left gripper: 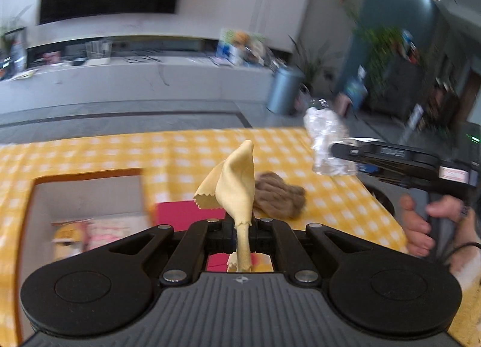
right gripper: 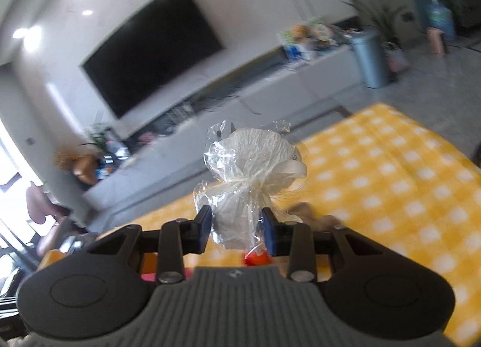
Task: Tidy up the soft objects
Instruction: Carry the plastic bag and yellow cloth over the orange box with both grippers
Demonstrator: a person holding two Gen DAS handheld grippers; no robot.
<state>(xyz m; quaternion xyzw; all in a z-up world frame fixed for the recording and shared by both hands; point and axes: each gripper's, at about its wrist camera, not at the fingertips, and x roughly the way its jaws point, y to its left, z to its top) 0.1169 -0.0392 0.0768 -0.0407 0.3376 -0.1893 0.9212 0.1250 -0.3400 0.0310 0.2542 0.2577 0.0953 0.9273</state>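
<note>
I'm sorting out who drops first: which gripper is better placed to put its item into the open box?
Left, probably. The left gripper, shut on the yellow cloth, has the box just ahead; the right gripper holds the wrapped bundle farther off.

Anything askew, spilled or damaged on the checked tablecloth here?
Nothing spilled or damaged. A brown fuzzy item lies loose on the tablecloth, outside the open box; the yellow cloth and clear-wrapped bundle are held aloft.

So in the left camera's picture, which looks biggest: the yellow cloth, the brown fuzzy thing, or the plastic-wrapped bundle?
As they look in that view:
1. Yellow cloth, though it sits closest to the camera, pinched in the left claw.
2. Plastic-wrapped bundle and brown fuzzy thing: too alike to rank.
</note>
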